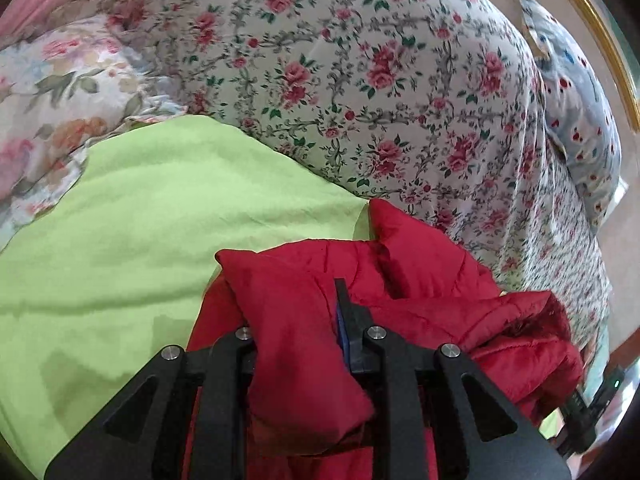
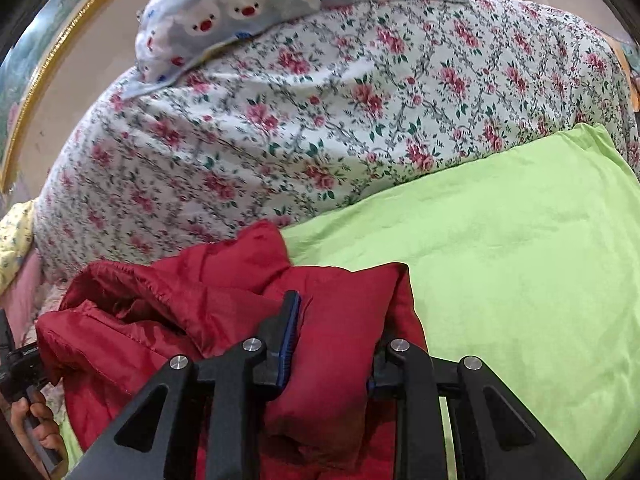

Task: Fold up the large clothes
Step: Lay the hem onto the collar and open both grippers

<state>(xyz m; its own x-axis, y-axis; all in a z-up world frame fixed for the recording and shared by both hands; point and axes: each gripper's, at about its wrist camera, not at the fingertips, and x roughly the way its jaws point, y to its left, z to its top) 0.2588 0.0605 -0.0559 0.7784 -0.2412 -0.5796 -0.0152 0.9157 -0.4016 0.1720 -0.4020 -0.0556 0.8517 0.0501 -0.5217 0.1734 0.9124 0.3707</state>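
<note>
A bed was covered by a rose-print sheet (image 1: 360, 80), with a lime-green cloth (image 1: 140, 220) spread over its near part and a blue pillow (image 2: 248, 4) at the far edge. A red padded jacket (image 1: 420, 264) lay bunched on the green cloth. A fold of it was clamped in the left gripper (image 1: 298, 334), another in the right gripper (image 2: 340, 340).
</note>
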